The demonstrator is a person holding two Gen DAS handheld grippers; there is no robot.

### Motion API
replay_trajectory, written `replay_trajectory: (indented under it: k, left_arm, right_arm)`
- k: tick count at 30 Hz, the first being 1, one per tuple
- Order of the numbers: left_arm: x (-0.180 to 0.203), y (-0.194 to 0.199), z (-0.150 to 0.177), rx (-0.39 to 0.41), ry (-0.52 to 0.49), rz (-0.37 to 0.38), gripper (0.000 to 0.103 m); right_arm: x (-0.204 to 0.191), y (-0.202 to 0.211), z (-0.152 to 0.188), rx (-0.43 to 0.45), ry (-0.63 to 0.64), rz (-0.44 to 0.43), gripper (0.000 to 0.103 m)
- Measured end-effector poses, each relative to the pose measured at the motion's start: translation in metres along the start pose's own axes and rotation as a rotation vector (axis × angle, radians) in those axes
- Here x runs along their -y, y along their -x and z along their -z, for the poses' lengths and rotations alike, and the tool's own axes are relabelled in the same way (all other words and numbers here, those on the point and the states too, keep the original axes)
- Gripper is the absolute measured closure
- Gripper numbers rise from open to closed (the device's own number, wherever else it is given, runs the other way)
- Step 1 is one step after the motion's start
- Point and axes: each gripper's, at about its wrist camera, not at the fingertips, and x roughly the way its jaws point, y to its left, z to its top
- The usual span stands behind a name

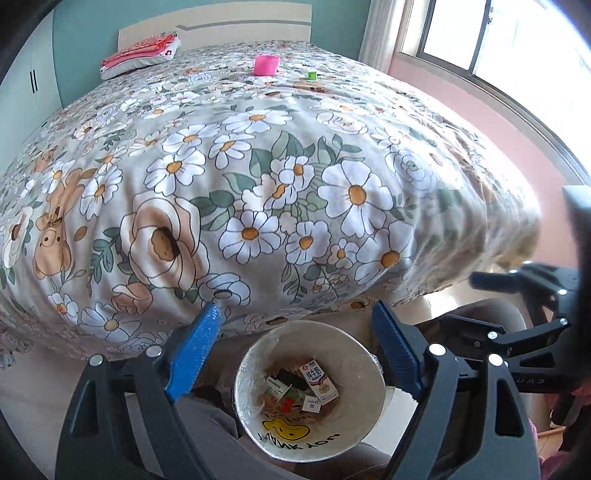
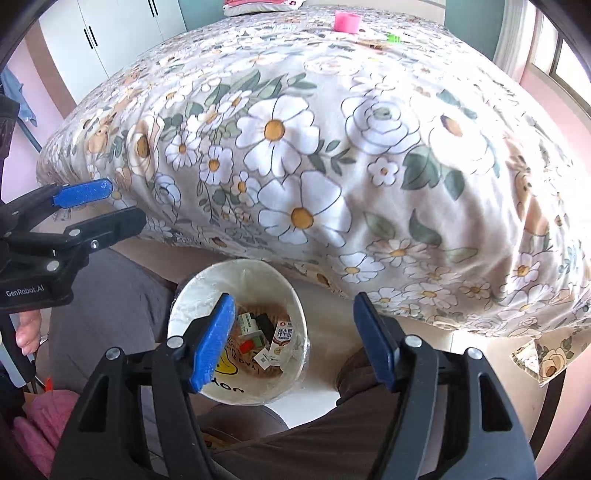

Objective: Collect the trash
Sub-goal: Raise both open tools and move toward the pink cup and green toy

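A white trash bin [image 1: 354, 343] with a yellow duck print stands on the floor at the foot of the bed; it also shows in the right wrist view [image 2: 207, 291]. Inside lie a milk carton [image 1: 318, 380], small boxes and paper scraps. My left gripper [image 1: 295, 347] is open and empty above the bin. My right gripper [image 2: 295, 336] is open and empty above the bin too. On the far end of the bed sit a pink cup [image 1: 266, 65] and a small green item [image 1: 312, 75]; both also show in the right wrist view, the cup [image 2: 347, 20] and the green item [image 2: 393, 37].
The bed [image 1: 258, 166] with a flowered cover fills most of both views. A red and white pillow [image 1: 140, 55] lies at its head. White wardrobes [image 2: 110, 44] stand to the left, a window [image 1: 498, 40] to the right. The person's legs [image 2: 110, 302] flank the bin.
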Motion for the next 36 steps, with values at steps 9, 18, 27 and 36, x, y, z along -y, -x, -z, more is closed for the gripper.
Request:
replay_trajectory:
  k: [9,18,27,36]
  left_arm:
    - [-0.004,0.033,-0.066,0.126,-0.014,-0.013,0.012]
    - [-0.015,0.032,-0.131,0.183,-0.052,-0.050,0.011]
    - [-0.027,0.010,-0.199,0.236,-0.094,-0.070,0.011]
    - [-0.052,-0.040,-0.264,0.233,-0.103,-0.085,0.011]
  right_arm:
    - [0.034,0.076,-0.058,0.197,-0.068,0.063,0.029]
    - [0.049,0.106,-0.131,0.319,-0.086,0.089,0.029]
    - [0.074,0.100,-0.207,0.395,-0.145,0.100,0.026]
    - [0.088,0.064,-0.277,0.389,-0.146,0.117,0.026]
